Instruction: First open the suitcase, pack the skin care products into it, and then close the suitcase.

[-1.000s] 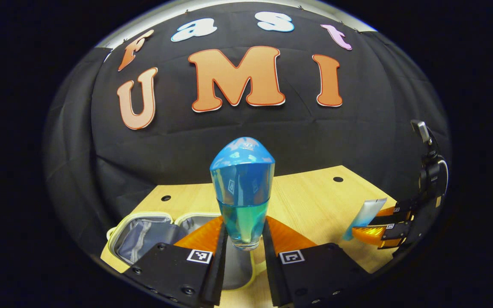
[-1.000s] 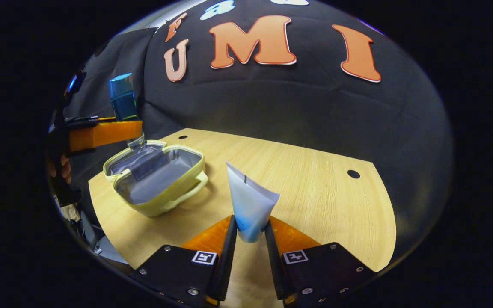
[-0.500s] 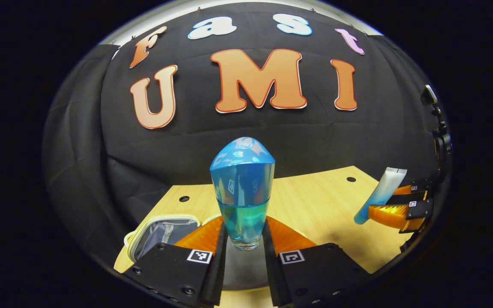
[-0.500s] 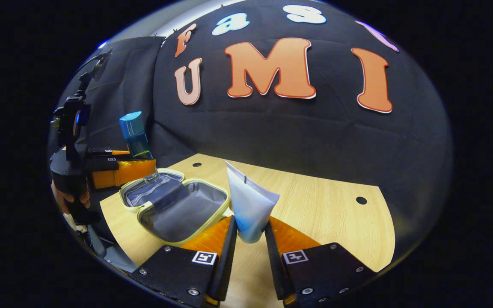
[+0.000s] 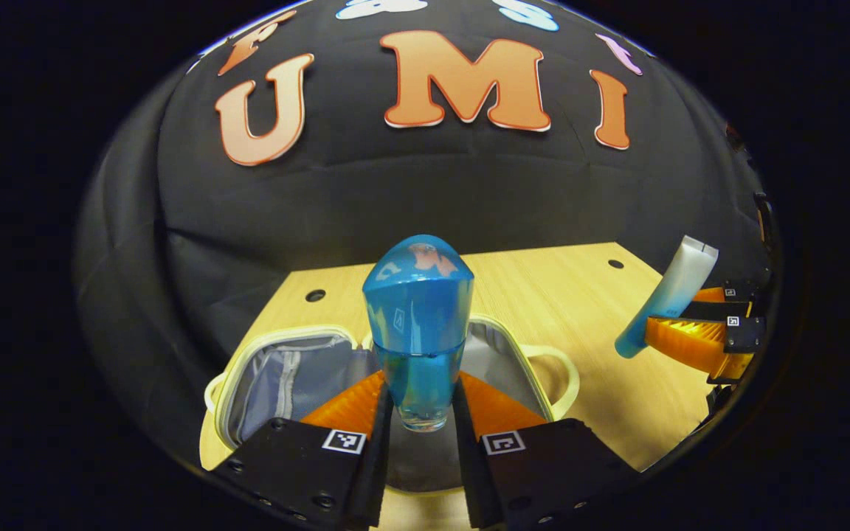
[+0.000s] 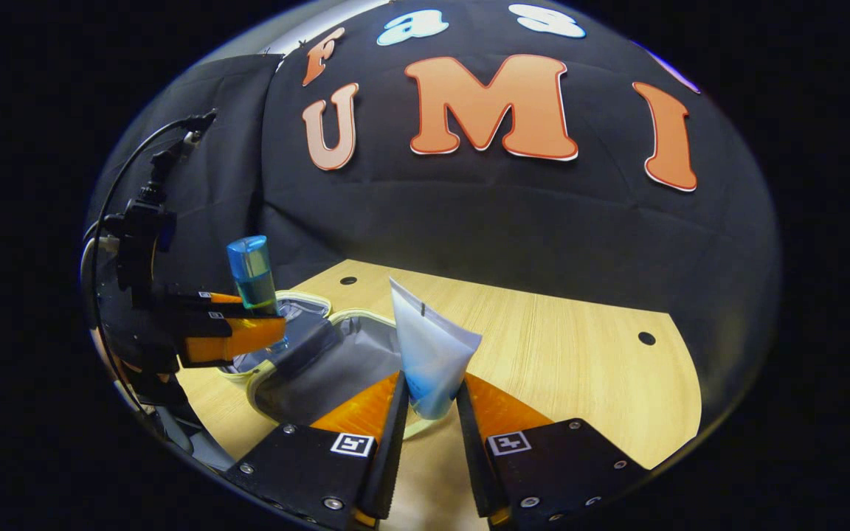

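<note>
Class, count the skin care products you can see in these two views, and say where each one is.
2. The blue bottle is held in the left gripper above the open suitcase; the tube is in the right gripper.

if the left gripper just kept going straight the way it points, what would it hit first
Probably the black cloth wall, well beyond the table; the left gripper points over the open suitcase, though depth is uncertain.

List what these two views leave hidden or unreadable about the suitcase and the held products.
- Suitcase floor, left gripper view: hidden by the blue bottle and left gripper.
- Suitcase near rim, right gripper view: behind the tube and right gripper.
- Bottle base there: covered by a finger.
- Labels: too small.
</note>
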